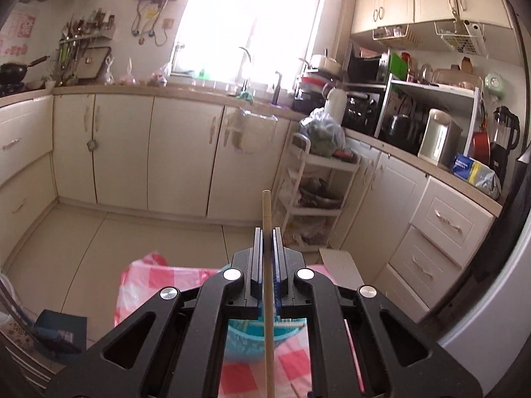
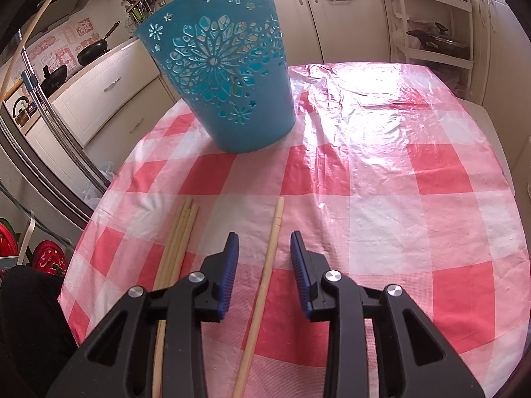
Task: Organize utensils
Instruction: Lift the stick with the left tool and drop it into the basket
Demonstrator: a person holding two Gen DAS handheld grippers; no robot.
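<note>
My left gripper [image 1: 267,232] is shut on a wooden chopstick [image 1: 266,212] and holds it high above the blue basket [image 1: 239,345], which shows below between the gripper's arms. In the right wrist view the blue cut-out basket [image 2: 225,76] stands upright on the pink checked tablecloth [image 2: 381,182]. My right gripper [image 2: 264,242] is open, low over the table, its fingers on either side of a single chopstick [image 2: 265,275]. A bundle of several chopsticks [image 2: 179,238] lies just left of it.
Kitchen cabinets [image 1: 179,152] and a white shelf cart [image 1: 315,192] stand beyond the table. A counter with appliances [image 1: 438,139] runs along the right. A dustpan [image 1: 63,331] sits on the floor at left. A fridge edge [image 2: 43,126] is left of the table.
</note>
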